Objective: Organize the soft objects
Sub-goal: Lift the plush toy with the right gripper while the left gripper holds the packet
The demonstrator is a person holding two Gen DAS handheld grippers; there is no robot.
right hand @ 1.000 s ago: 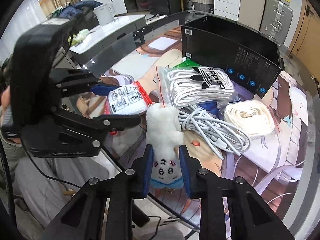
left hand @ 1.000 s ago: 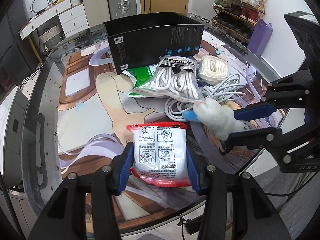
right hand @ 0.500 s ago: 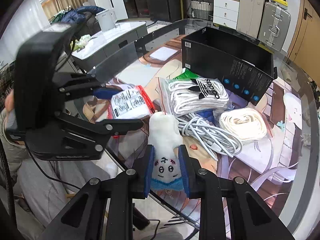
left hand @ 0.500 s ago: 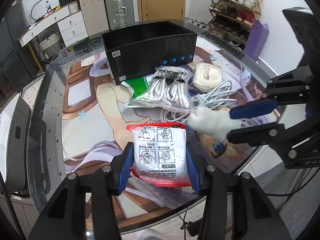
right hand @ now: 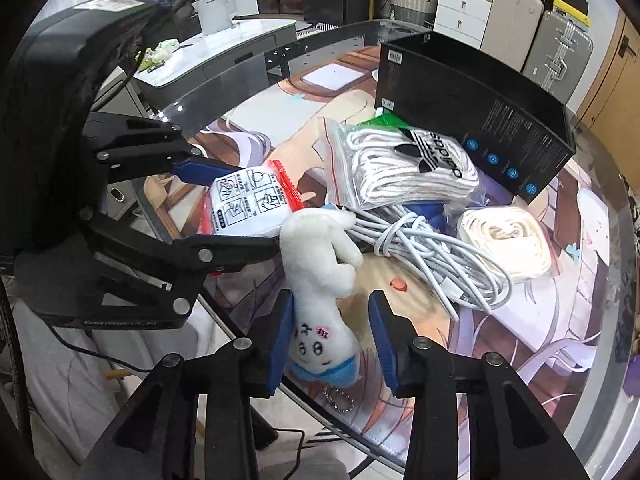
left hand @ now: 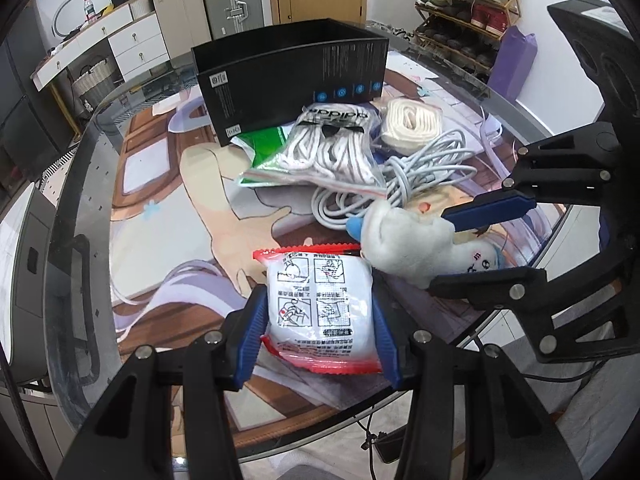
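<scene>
My left gripper (left hand: 318, 332) is shut on a white packet with red edges (left hand: 320, 304), held over the near part of the glass table; the packet also shows in the right wrist view (right hand: 250, 204). My right gripper (right hand: 332, 344) is open, its jaws spread apart. A white plush toy with a printed face and blue collar (right hand: 320, 280) lies between them, its body resting on the table and touching the packet. The toy also shows in the left wrist view (left hand: 416, 244). An open black box (left hand: 288, 76) stands at the back.
A bag of white Adidas laces (left hand: 332, 148), a green packet (left hand: 266, 146), a cream rope coil in a bag (left hand: 412, 124) and a bundle of white cable (left hand: 404, 176) lie before the box. The table's glass edge (left hand: 300, 428) is near. Suitcases and a shoe rack stand behind.
My right gripper has opened and let go of the plush toy, which now lies lower, tilted against the packet. My left gripper still holds the packet in the same place.
</scene>
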